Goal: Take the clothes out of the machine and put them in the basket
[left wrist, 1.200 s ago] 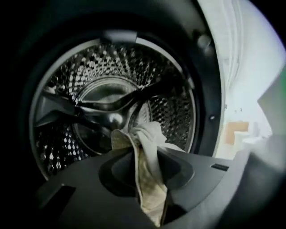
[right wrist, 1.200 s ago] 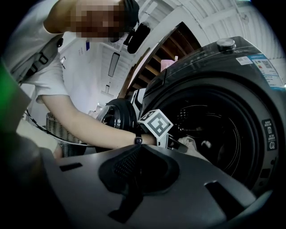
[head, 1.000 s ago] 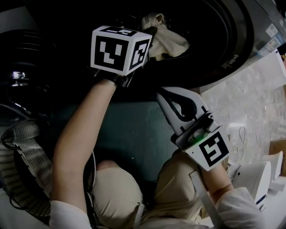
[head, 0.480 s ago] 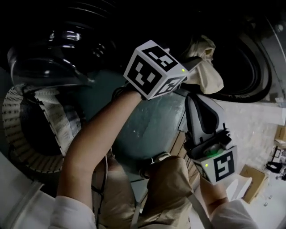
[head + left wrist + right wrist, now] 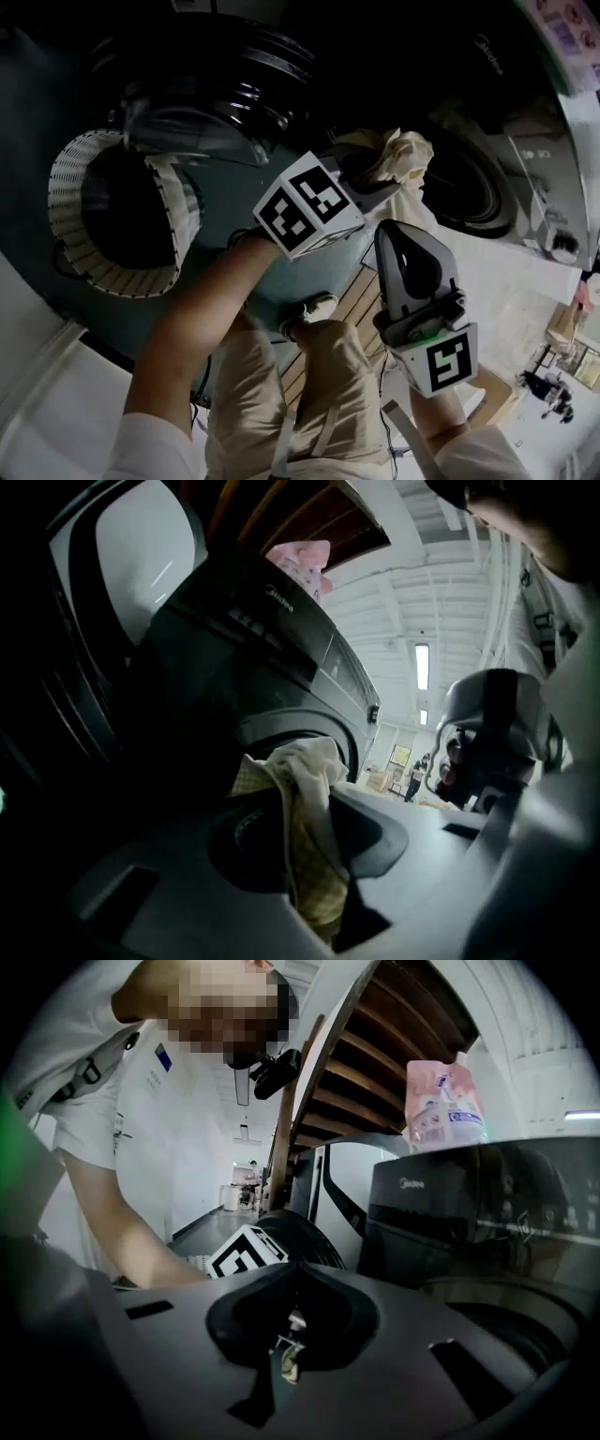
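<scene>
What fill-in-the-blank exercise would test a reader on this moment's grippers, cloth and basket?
1. Of the left gripper and the right gripper, only the ____ one grips the cream cloth.
2. In the head view, the white slatted basket stands on the ____ side of the picture.
3. The washing machine has its round door swung ____.
Missing words: left; left; open.
</scene>
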